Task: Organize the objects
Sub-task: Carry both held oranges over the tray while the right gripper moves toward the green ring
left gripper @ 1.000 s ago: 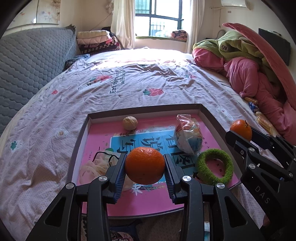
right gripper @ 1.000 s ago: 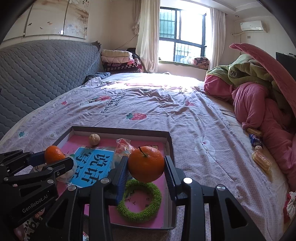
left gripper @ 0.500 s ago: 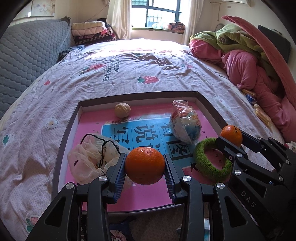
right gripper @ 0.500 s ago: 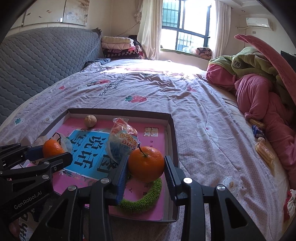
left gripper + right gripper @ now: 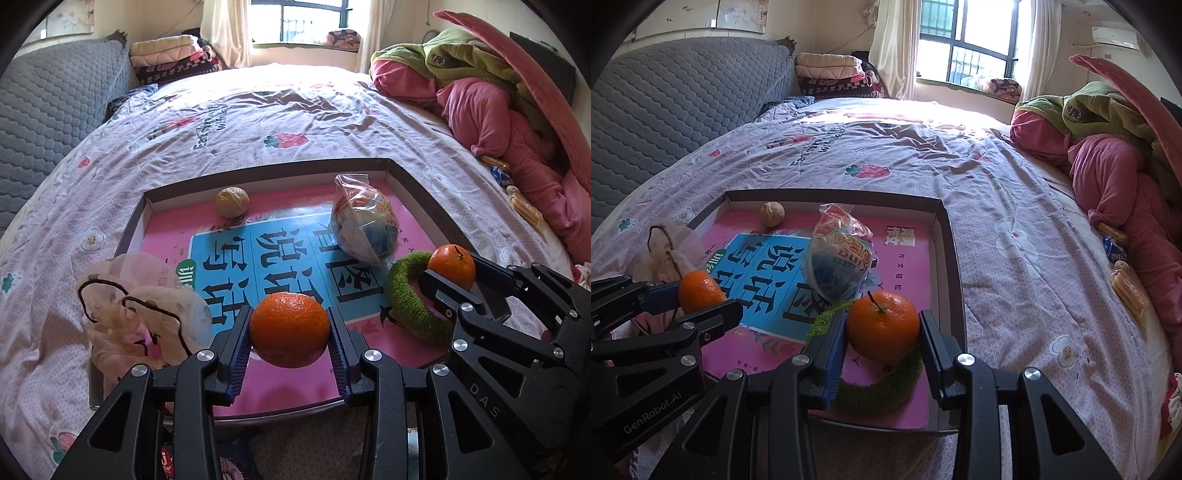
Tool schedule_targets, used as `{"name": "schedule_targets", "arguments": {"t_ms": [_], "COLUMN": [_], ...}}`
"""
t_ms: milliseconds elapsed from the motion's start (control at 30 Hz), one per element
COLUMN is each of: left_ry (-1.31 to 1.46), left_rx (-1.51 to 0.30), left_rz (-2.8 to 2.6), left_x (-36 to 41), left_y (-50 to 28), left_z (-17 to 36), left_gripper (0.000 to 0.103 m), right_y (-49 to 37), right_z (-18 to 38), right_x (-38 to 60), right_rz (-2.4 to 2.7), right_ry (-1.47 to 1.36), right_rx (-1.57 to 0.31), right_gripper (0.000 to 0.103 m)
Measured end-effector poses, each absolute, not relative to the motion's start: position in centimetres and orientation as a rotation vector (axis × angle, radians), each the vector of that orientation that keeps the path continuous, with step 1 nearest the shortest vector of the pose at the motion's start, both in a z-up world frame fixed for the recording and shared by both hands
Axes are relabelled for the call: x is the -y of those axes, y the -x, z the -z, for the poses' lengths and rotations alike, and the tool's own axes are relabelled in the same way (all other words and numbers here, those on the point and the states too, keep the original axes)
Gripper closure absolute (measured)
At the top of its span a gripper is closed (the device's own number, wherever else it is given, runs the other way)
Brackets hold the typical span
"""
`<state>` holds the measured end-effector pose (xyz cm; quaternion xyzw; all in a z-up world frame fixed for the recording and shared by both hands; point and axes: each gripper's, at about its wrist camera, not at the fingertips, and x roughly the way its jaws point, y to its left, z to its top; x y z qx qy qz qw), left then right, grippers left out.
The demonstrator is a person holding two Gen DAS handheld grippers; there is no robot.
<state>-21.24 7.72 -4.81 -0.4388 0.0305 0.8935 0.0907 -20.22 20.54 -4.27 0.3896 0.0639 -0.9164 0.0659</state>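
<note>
My left gripper (image 5: 290,343) is shut on an orange (image 5: 289,329) above the near middle of a shallow box lid (image 5: 424,192) with a pink and blue floor. My right gripper (image 5: 882,336) is shut on a stemmed orange (image 5: 883,326), held over a green fuzzy ring (image 5: 882,387) in the lid's near right corner. The ring (image 5: 410,306) and the right-hand orange (image 5: 451,266) also show in the left wrist view. In the lid lie a walnut (image 5: 231,202), a bagged snack (image 5: 364,230) and a crumpled plastic bag (image 5: 136,317).
The lid (image 5: 945,236) rests on a floral bed sheet (image 5: 886,147). A pile of pink and green bedding (image 5: 1115,147) lies to the right, with wrapped snacks (image 5: 1126,288) beside it. A grey quilted headboard (image 5: 665,103) stands on the left.
Both grippers have moved forward and lower over the lid, each still holding its orange. The right orange now hangs above the green ring.
</note>
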Motion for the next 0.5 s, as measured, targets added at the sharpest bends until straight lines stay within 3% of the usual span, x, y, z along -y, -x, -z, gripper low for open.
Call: {"name": "schedule_targets", "arguments": {"t_ms": [500], "left_ry": [1.372], "left_rx": [-0.105], "left_rz": [-2.625], "left_x": [-7.9], "left_y": [21.8], "left_z": [5.9], "left_gripper": [0.063], "right_y": [20.4], "right_z": [5.0], "right_x": [-19.9], "right_rz": [2.753], "right_ry": [-1.215], "right_rx": [-0.231], "right_gripper": [0.064]}}
